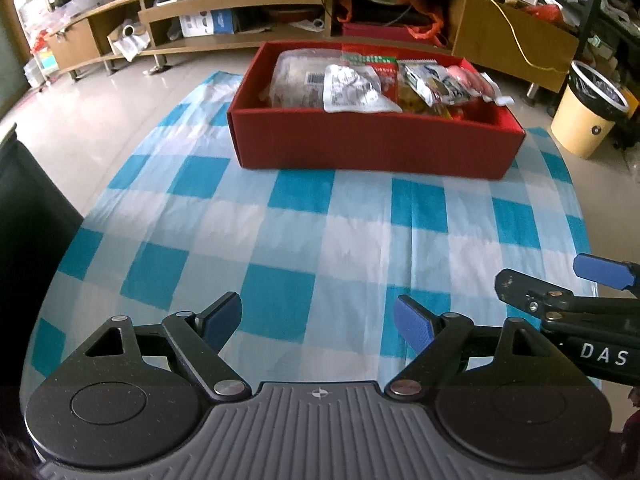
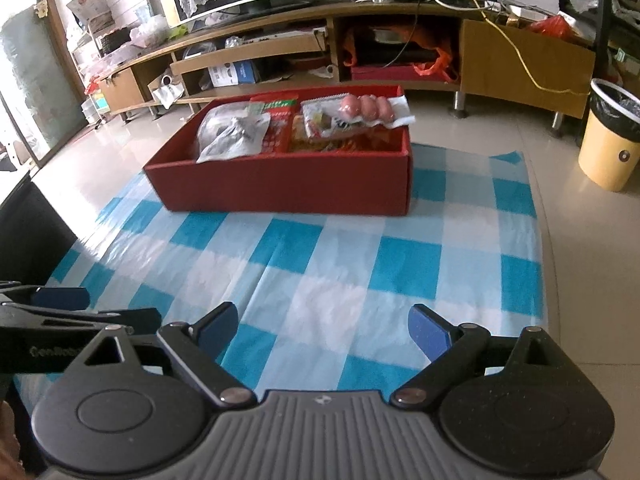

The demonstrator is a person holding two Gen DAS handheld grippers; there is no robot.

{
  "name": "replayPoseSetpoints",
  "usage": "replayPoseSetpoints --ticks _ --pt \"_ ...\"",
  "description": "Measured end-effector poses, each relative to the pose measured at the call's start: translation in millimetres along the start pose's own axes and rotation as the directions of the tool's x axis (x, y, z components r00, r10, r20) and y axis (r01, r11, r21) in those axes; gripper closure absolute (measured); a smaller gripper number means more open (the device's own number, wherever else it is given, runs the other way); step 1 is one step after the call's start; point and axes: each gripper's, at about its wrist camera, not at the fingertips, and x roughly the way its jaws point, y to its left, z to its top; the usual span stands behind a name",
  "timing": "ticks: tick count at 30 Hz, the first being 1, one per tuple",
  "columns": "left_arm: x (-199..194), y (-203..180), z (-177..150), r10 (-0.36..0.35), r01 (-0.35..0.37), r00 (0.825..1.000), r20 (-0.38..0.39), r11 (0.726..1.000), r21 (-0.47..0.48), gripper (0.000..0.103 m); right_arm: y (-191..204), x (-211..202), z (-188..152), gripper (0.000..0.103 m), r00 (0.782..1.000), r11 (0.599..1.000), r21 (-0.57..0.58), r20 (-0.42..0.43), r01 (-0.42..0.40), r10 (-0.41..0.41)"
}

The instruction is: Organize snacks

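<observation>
A red cardboard box (image 1: pixel 376 144) (image 2: pixel 280 184) stands at the far end of a blue-and-white checked cloth (image 1: pixel 320 248) (image 2: pixel 320 272). Several snack packets fill it: a grey-white pouch (image 1: pixel 352 88) (image 2: pixel 234 132), a red packet (image 1: pixel 384 74) (image 2: pixel 276 128), and a pack of pink sausages (image 1: pixel 468 78) (image 2: pixel 366 106) leaning over its rim. My left gripper (image 1: pixel 318 322) hovers open over the near part of the cloth, nothing between its blue pads. My right gripper (image 2: pixel 324 330) (image 1: pixel 560 280) is open and empty beside it. Both are well short of the box.
A long wooden TV cabinet (image 2: pixel 320 20) with cluttered shelves runs behind the box. A yellow waste bin (image 2: pixel 610 140) (image 1: pixel 588 116) stands on the tiled floor at the right. A dark object (image 1: pixel 28 216) borders the cloth at the left.
</observation>
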Motion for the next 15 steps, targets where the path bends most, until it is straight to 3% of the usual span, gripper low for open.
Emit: replayPoseSetpoints --ticks 15 --pt "-9 0 -10 -0.005 0.005 1.0 0.01 1.0 0.009 0.015 3 -7 -14 0.011 1.0 1.0 0.013 -0.013 -0.005 0.005"
